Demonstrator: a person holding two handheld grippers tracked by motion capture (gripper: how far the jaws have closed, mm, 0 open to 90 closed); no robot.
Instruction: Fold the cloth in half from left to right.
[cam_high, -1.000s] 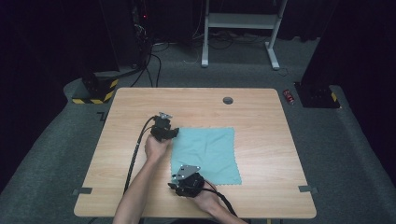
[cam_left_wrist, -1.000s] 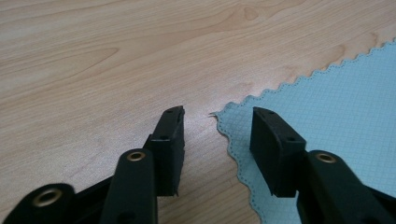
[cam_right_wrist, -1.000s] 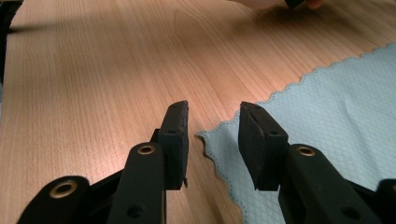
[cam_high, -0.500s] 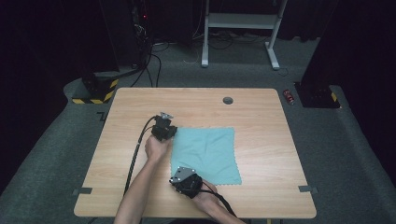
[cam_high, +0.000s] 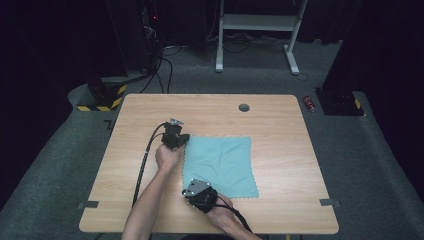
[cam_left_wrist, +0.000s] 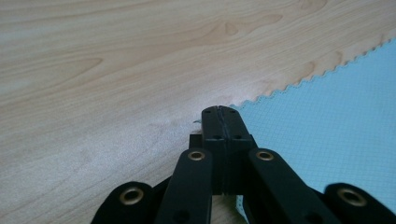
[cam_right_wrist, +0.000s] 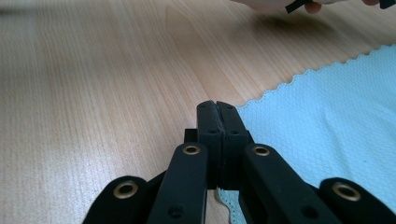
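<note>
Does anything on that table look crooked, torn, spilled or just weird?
Nothing stands out. The light blue cloth lies flat and whole on the wooden table, scalloped edges intact. The left gripper and right gripper each sit at a cloth corner, jaws closed.

Light wooden table (cam_high: 280, 165) on grey carpet, round grommet hole (cam_high: 244, 107) near its far edge, light blue cloth (cam_high: 225, 165) with scalloped edges spread flat at its centre
</note>
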